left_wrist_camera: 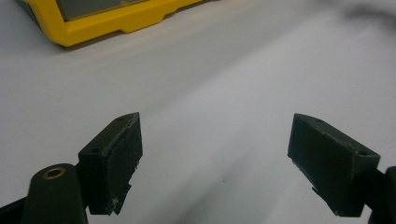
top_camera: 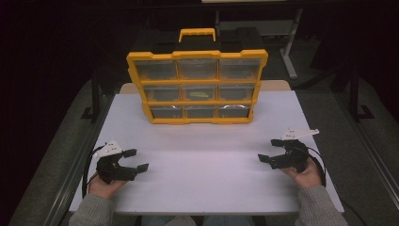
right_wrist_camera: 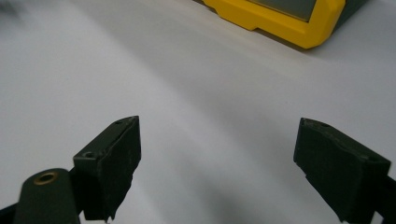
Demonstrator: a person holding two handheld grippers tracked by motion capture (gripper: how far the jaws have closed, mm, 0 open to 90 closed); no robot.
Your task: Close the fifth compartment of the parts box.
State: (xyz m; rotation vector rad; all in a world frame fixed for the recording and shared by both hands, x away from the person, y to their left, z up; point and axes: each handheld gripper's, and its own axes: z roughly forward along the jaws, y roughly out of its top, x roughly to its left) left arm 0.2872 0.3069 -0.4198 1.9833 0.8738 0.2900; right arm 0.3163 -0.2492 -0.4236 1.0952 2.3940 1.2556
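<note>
Both claws, left claw (top_camera: 135, 160) and right claw (top_camera: 269, 150), gape wide and empty, well short of the yellow organizer (top_camera: 197, 87).

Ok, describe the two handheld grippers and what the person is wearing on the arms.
Both the left gripper and the right gripper are black, each with two blocky jaws, a pale three-cornered plate on top and a black cable trailing back. A brass-coloured ring sits in a jaw arm. The sleeves are grey knit.

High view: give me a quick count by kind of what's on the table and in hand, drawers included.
Yellow organiser case: 1
Clear drawers in it: 9, in three rows of three
Black grippers: 2, left gripper and right gripper, both open
White table: 1
Total: 13
</note>
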